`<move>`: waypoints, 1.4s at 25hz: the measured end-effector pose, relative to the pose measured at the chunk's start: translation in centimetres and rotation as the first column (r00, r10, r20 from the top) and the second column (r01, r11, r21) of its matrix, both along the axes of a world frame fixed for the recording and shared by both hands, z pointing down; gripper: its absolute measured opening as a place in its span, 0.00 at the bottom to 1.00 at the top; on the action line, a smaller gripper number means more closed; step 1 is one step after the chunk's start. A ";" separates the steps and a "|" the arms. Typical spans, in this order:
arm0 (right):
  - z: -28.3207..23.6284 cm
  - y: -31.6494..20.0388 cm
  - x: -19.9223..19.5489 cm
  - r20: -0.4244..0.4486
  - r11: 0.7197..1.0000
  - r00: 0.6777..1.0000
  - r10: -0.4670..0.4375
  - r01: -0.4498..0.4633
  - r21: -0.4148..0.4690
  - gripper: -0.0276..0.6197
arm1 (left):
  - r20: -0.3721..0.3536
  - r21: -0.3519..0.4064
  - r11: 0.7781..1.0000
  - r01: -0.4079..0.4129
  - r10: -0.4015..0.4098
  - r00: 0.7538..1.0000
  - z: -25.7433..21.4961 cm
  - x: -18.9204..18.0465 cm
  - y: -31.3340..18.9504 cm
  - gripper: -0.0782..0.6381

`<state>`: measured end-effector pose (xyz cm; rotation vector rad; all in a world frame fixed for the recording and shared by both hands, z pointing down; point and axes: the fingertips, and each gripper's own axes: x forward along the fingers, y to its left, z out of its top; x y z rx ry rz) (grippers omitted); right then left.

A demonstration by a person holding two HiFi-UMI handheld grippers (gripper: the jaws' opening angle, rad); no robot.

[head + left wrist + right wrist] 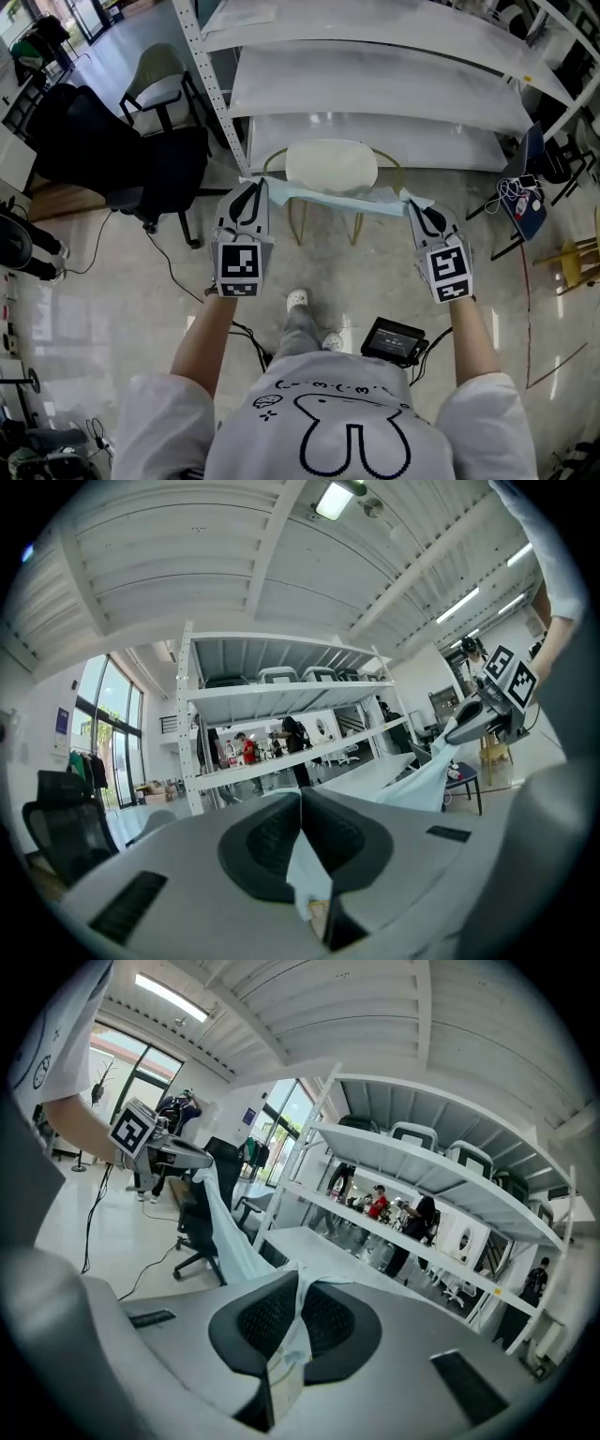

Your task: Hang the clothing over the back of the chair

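Garment, pale-blue thin fabric (330, 196): head view has it pulled into a straight band between both grippers, across the near edge of the cream-seated chair with thin brass-coloured metal legs (330, 163). Can't tell whether the cloth touches the chair. The left gripper (249, 190) pinches the band's 9 o'clock end and the right gripper (419, 212) pinches its 3 o'clock end. White metal shelving rack (375, 84) sits at 12 o'clock beyond the chair, black office chair (141, 159) at 10 o'clock, and a black box-shaped device (397, 339) on the floor at 5 o'clock.

Left gripper view – jaws are closed tight on a fold of the garment (307, 869), which shows between the black pads. The rest of the cloth runs off toward 2 o'clock, up to the right gripper (472, 716).

Right gripper view – jaws stand narrow, clamped on the garment (292, 1330), with an edge spilling over the pad tops. The cloth trails to 10 o'clock, where the left gripper (187, 1155) holds the far end in front of the black office chair (199, 1218).
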<state>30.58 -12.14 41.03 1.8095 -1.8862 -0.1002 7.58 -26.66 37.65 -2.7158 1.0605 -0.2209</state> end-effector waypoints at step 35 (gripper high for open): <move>28.8 13.8 -8.6 0.302 0.785 0.953 0.031 0.164 -0.598 0.07 | 0.441 -0.692 0.651 0.312 0.039 0.896 34.9 -8.7 14.2 0.15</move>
